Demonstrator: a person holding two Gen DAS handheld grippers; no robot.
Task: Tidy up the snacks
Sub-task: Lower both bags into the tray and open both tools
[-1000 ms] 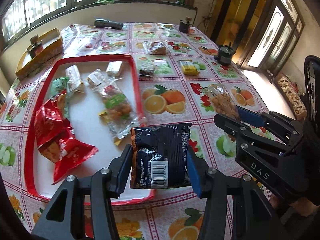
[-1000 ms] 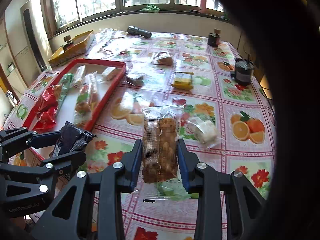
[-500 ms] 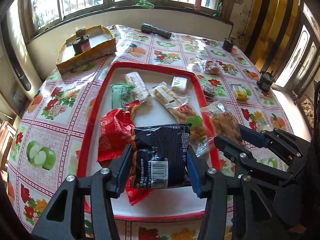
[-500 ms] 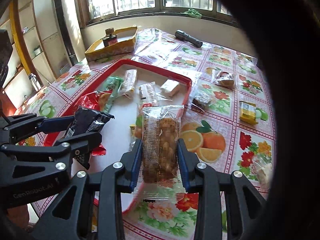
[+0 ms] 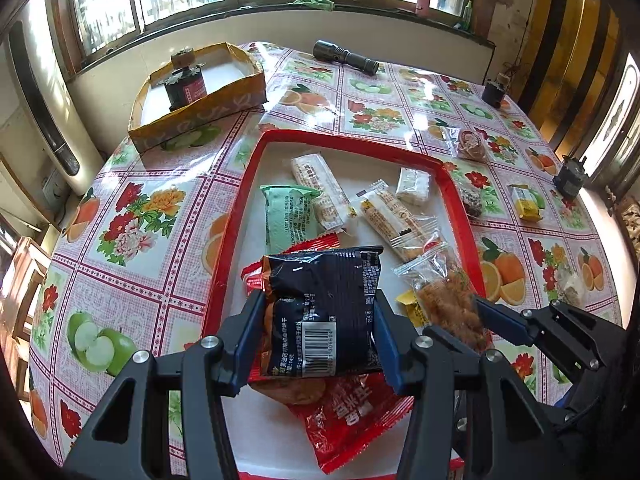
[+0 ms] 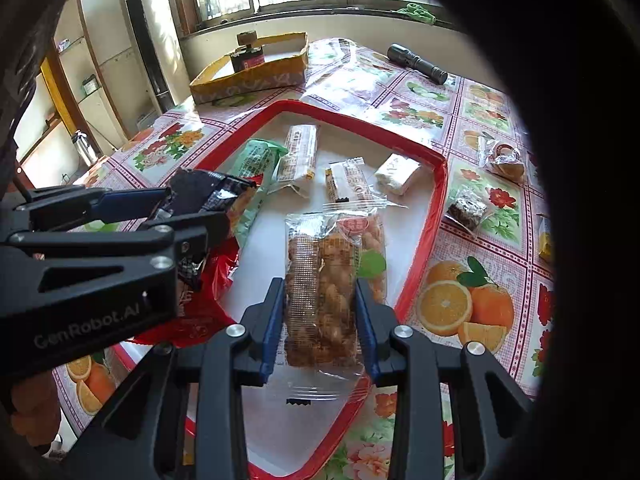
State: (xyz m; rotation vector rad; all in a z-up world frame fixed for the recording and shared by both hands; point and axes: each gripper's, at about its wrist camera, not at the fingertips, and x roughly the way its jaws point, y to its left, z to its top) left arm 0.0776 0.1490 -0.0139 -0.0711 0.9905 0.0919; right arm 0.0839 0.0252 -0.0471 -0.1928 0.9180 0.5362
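Two pkts in hand | your left gripper (image 5: 320, 336) pinches dark pkt (image 5: 324, 312), right gripper (image 6: 320, 320) pinches clear pkt (image 6: 324, 292), both over red tray (image 5: 352, 140) | ~4 snacks (image 5: 528, 204) left on surface (image 5: 140, 216)

We have two fisheye views, each looking forward and steeply down past own fingers (image 5: 256, 332) at desk (image 5: 132, 216).
Left wrist view: close above near end of red tray (image 5: 236, 216), facing windows.
Right wrist view: close above tray's right side, angled left.
Both share tray (image 6: 436, 208), yellow box (image 5: 200, 112), flashlight (image 6: 418, 63); each sees other's fingers.
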